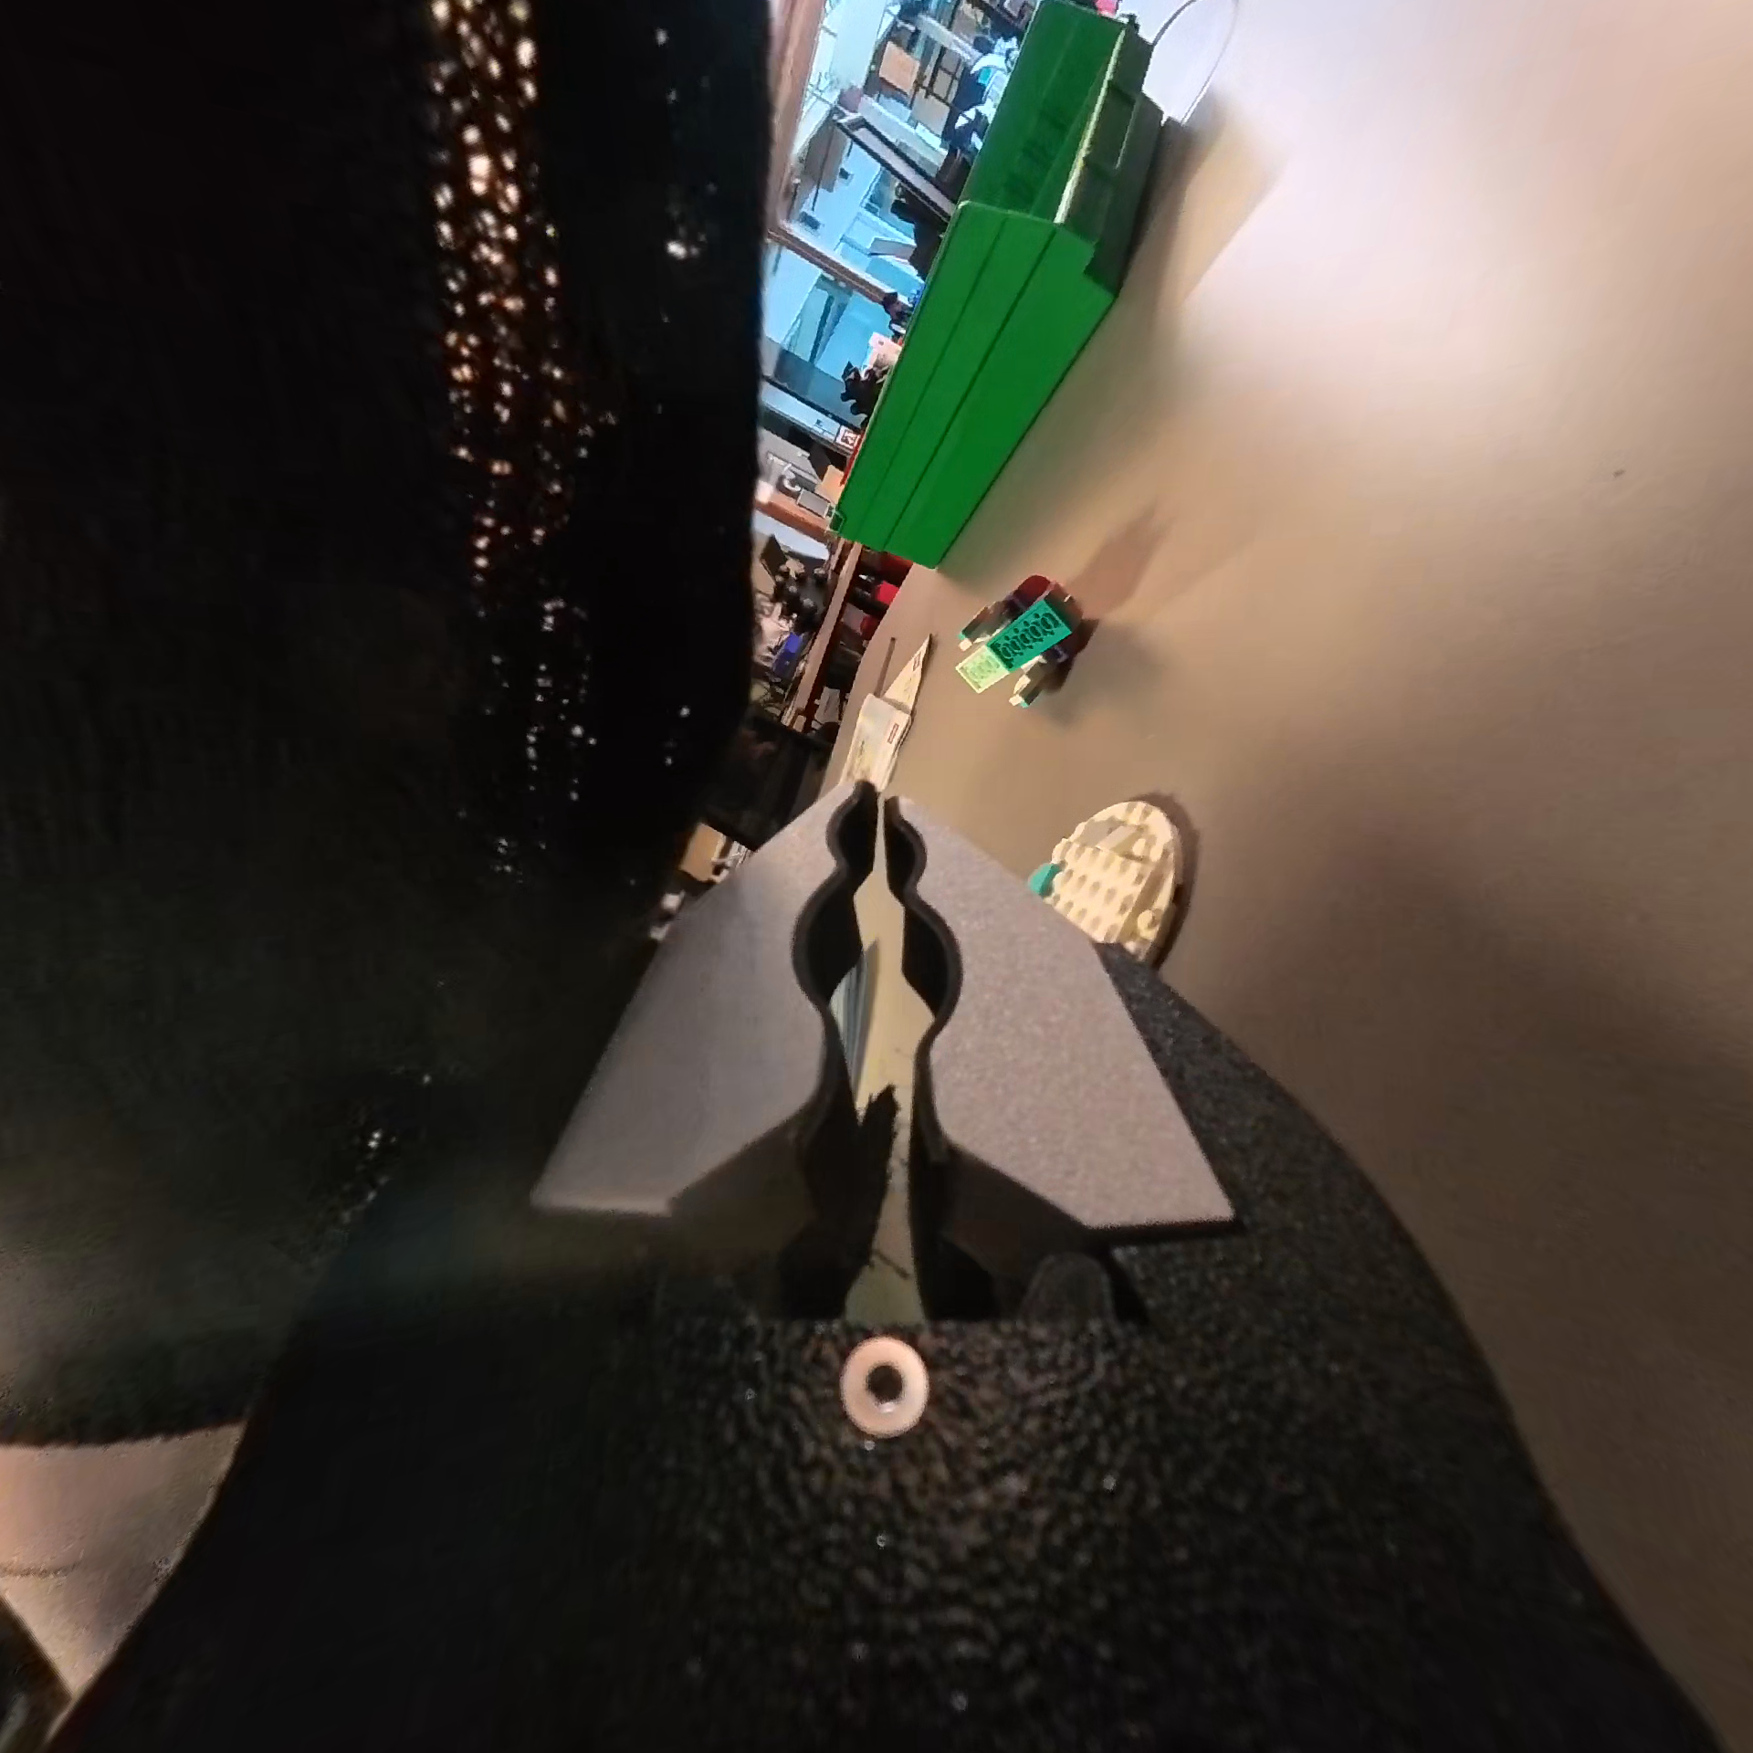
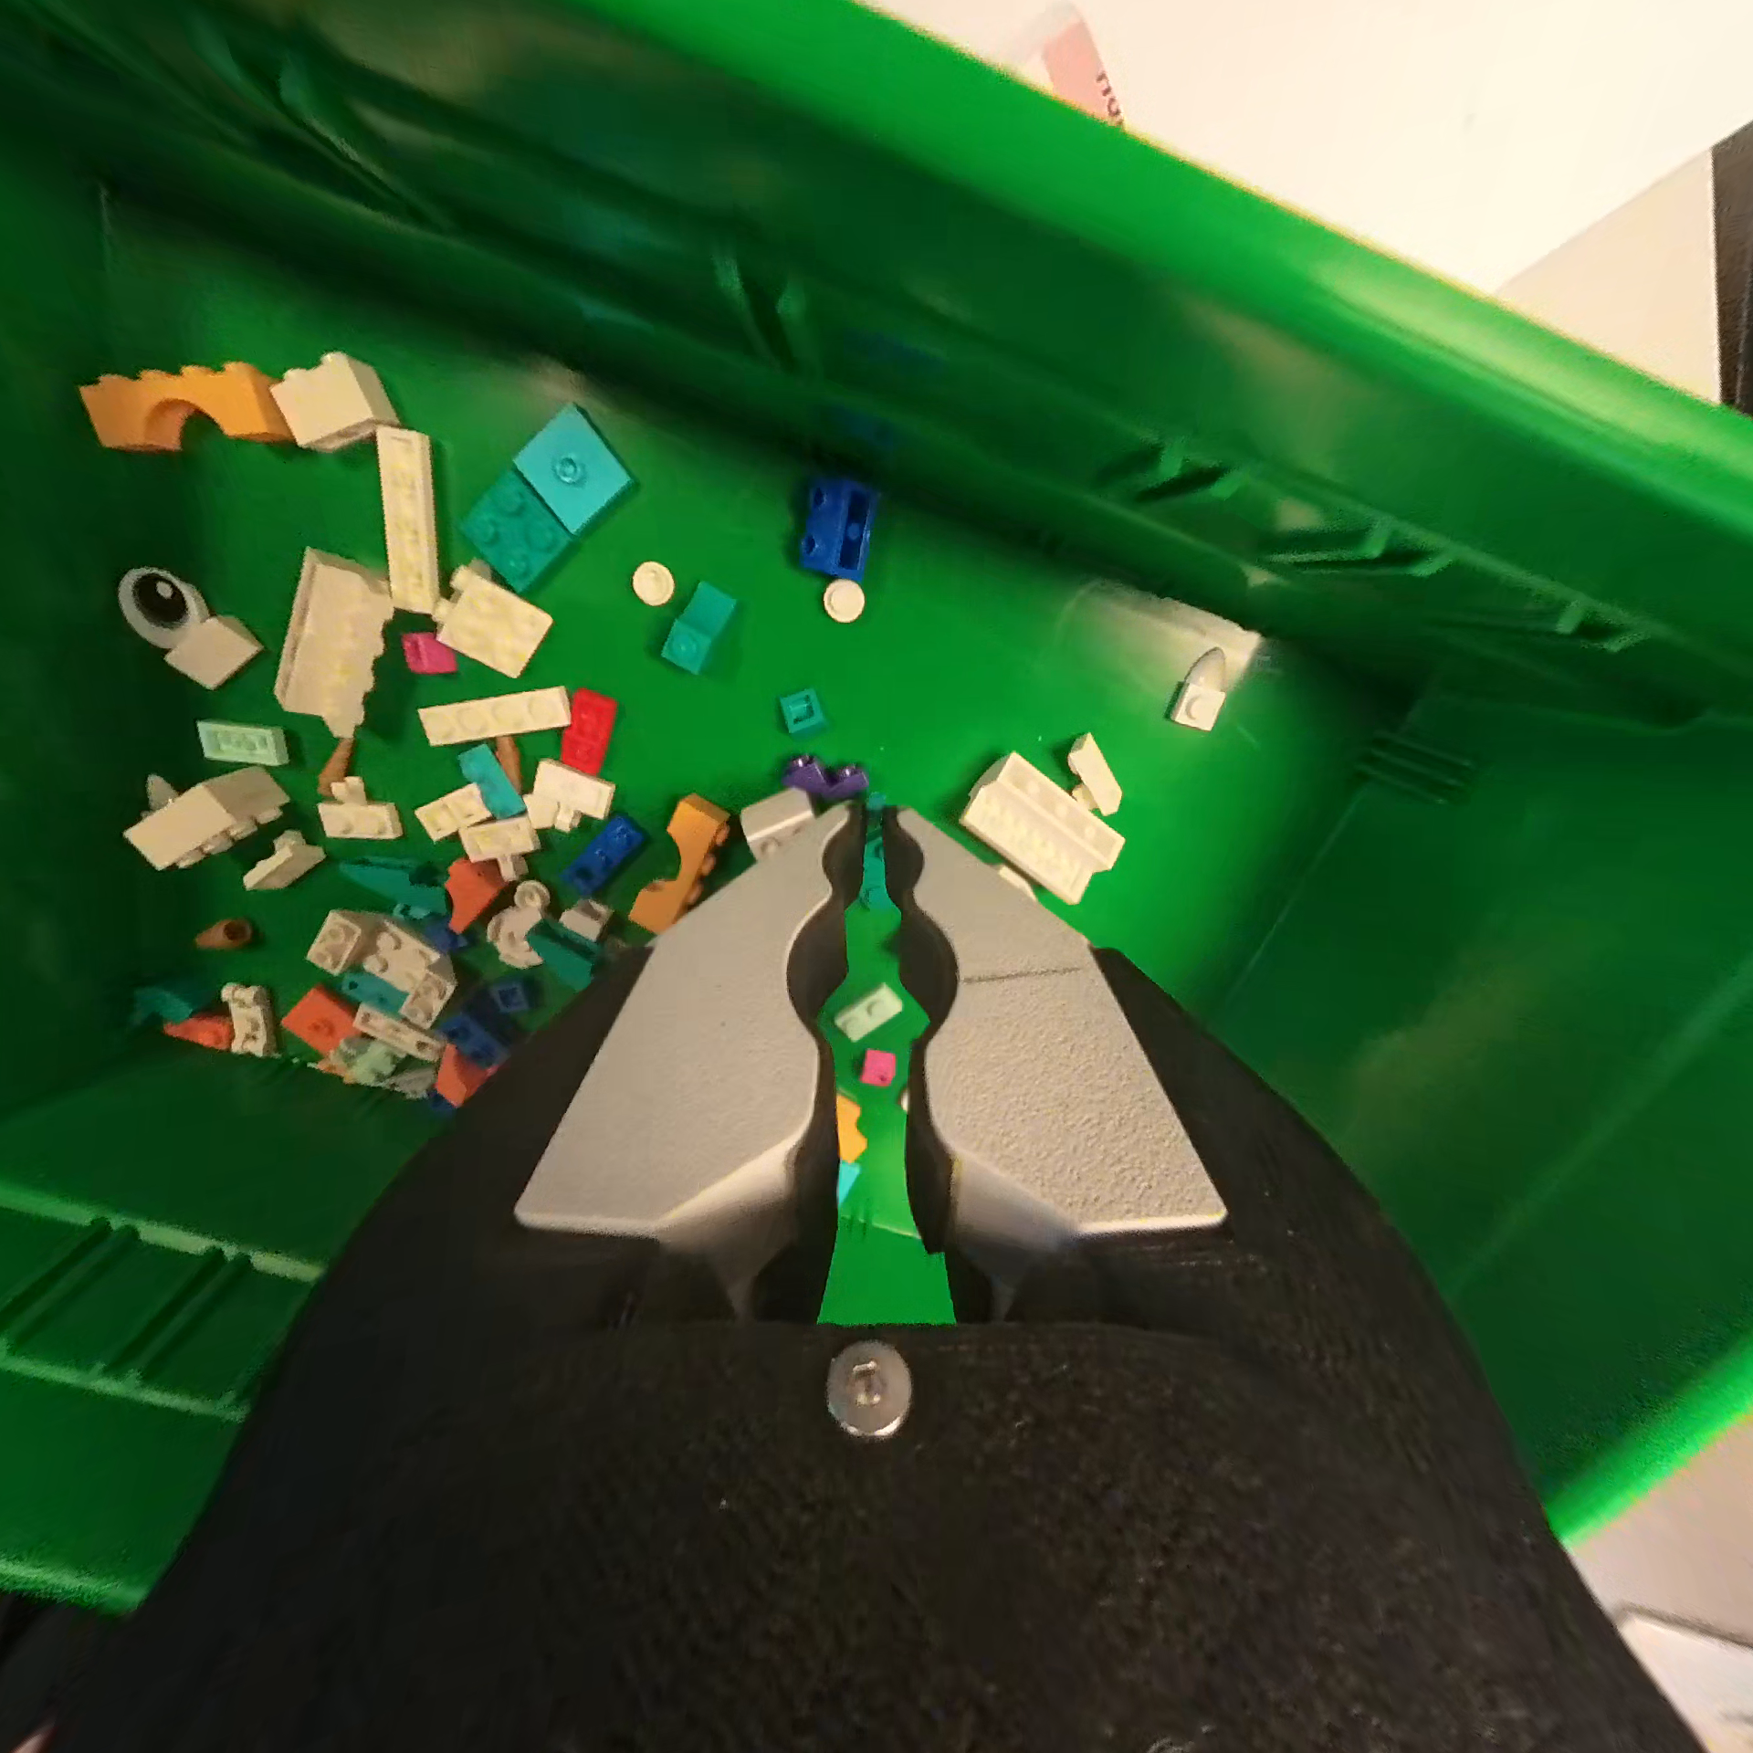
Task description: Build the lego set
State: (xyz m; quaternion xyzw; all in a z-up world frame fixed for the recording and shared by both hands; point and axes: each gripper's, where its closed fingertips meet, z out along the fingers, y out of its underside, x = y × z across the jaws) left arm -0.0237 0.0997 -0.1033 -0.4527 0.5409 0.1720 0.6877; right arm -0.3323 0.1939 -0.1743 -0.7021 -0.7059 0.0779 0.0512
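bricks (image 2: pixel 493 716) loose in green bin (image 2: pixel 1233 398)

A green bin (image 1: pixel 987 379) is standing on the grey table (image 1: pixel 1423 664), with a small brick model (image 1: pixel 1020 640) lying near it and a pale round studded plate (image 1: pixel 1119 877) sitting nearer the camera; a paper booklet (image 1: pixel 887 735) is lying at the table's edge. Inside the bin (image 2: pixel 1233 474), loose bricks (image 2: pixel 398 740) are lying scattered; a purple piece (image 2: pixel 823 776) is resting beside a white block (image 2: pixel 1042 839); dark knit fabric (image 1: pixel 332 569) is filling the left side.
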